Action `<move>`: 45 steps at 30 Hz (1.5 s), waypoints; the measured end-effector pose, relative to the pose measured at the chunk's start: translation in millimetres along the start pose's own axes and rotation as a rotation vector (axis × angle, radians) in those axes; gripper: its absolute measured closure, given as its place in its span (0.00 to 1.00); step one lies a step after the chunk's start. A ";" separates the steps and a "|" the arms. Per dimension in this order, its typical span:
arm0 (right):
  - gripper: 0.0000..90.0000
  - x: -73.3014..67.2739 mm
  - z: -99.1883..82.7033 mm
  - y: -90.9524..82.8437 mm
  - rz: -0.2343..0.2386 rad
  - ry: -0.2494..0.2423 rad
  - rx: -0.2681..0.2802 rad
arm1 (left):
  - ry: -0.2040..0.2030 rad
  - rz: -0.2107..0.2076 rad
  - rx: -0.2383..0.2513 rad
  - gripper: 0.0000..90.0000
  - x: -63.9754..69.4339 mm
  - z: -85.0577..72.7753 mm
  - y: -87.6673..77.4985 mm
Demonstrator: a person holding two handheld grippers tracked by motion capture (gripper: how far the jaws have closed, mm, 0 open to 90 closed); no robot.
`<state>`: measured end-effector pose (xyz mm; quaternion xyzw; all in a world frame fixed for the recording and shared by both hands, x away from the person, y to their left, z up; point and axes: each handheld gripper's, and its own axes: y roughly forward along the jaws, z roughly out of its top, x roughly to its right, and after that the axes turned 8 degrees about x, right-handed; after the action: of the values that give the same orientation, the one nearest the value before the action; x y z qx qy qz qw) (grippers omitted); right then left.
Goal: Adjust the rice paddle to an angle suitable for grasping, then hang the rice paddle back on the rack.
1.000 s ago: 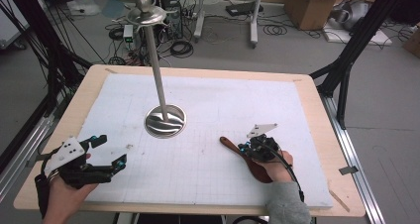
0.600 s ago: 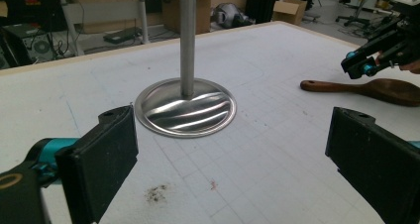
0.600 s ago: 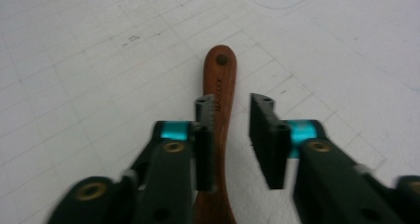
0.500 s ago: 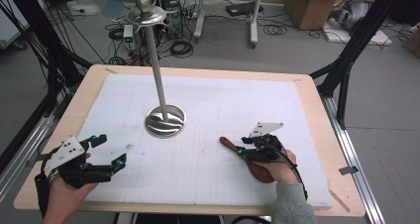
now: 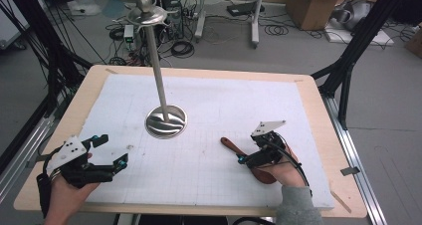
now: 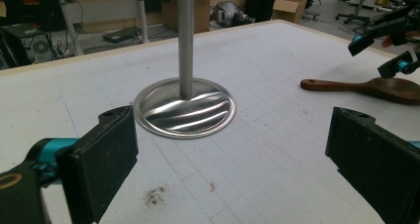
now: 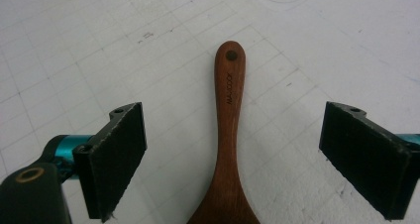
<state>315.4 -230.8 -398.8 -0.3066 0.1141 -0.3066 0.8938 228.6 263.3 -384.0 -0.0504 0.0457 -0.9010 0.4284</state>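
A brown wooden spoon (image 5: pixel 231 144) lies flat on the white gridded mat (image 5: pixel 209 100), handle end toward the stand. My right gripper (image 5: pixel 249 153) hovers just above it. Its jaws have just been opening and now stand wide. In the right gripper view the spoon (image 7: pixel 229 100) runs up the gap of the right gripper (image 7: pixel 234 115), with neither pad touching it. My left gripper (image 5: pixel 113 149) rests at the mat's near left corner, open and empty. The left gripper (image 6: pixel 233 135) faces the steel stand's round base (image 6: pixel 185 107), with the spoon (image 6: pixel 366 86) and the right gripper (image 6: pixel 384 53) farther off.
The steel stand (image 5: pixel 166 122) has a tall thin pole (image 5: pixel 158 70) with a knobbed top, left of the mat's centre. The wooden table edge (image 5: pixel 318 115) frames the mat. Black frame legs (image 5: pixel 348 60), cables and cardboard boxes (image 5: pixel 311 6) sit on the floor beyond.
The right gripper's jaws have spread apart and the hand has lifted a little off the spoon, which stays on the mat. The left gripper has not moved.
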 end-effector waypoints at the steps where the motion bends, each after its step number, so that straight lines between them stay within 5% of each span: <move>1: 0.11 -0.5 0.0 -0.2 0.002 0.000 -0.010 | 0.003 -0.001 -0.001 0.07 0.0 0.2 -0.1; 24: 0.25 -2.4 -0.4 12.6 -0.021 -0.043 -0.171 | 0.007 0.006 0.001 0.07 1.9 0.7 -3.0; 45: 0.60 -0.2 -0.3 24.1 -0.006 -0.028 -0.283 | 0.000 0.017 -0.011 0.07 -1.1 -3.2 -8.6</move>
<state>326.6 -215.8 -413.9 -0.4344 0.1427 -0.2859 0.8421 222.2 269.6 -386.1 -0.0524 0.0513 -0.8970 0.4359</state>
